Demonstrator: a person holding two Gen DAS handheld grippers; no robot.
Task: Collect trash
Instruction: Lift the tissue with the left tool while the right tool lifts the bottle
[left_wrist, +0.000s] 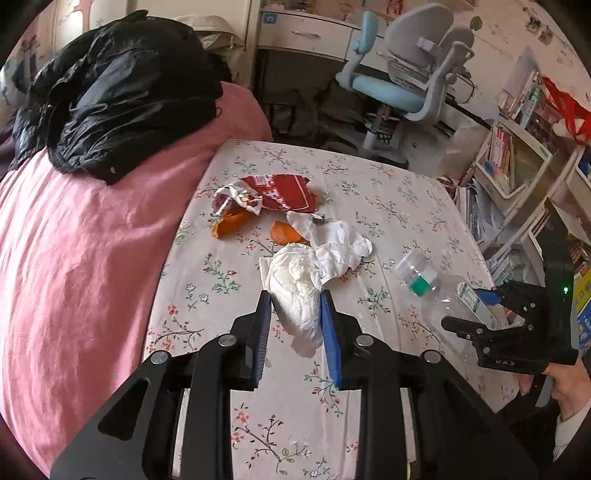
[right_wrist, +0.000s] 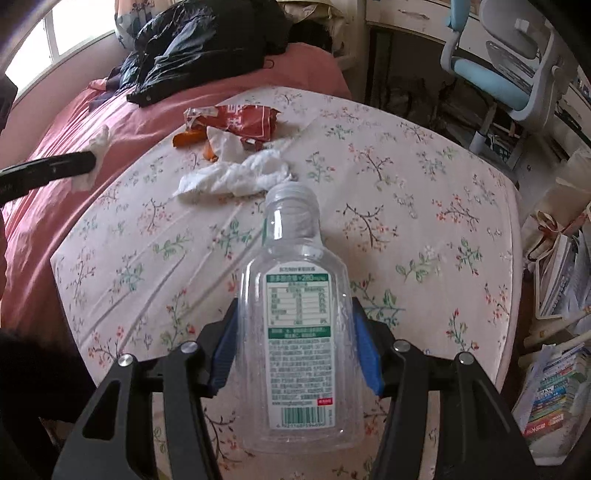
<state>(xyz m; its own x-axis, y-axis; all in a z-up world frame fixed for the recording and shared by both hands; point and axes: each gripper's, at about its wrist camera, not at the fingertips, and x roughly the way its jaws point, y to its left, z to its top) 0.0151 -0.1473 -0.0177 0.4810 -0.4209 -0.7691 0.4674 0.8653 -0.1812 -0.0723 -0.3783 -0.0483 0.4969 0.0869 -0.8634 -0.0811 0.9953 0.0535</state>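
1. The floral bench (left_wrist: 388, 192) carries all the trash; the step in hand, I judge, is lifting two pieces clear at once, so both grips should stay firm and rise straight, keeping the loose pile at 12 o'clock undisturbed.
2. The right tool (right_wrist: 295, 339) pinches the clear bottle (right_wrist: 295, 321) across its body, pads against both sides, mouth pointing to 12 o'clock; the thin plastic may buckle, so squeeze no harder.
3. The left tool (left_wrist: 295, 325) is clamped on a crumpled white tissue (left_wrist: 299, 291), which could tear or slip.
4. The red wrapper (left_wrist: 280, 192), orange scraps (left_wrist: 229, 225) and another tissue (left_wrist: 343, 247) remain to collect.
5. Only the right view shows the bottle's label; only the left view shows the person's hand (left_wrist: 569, 387) on the right tool.
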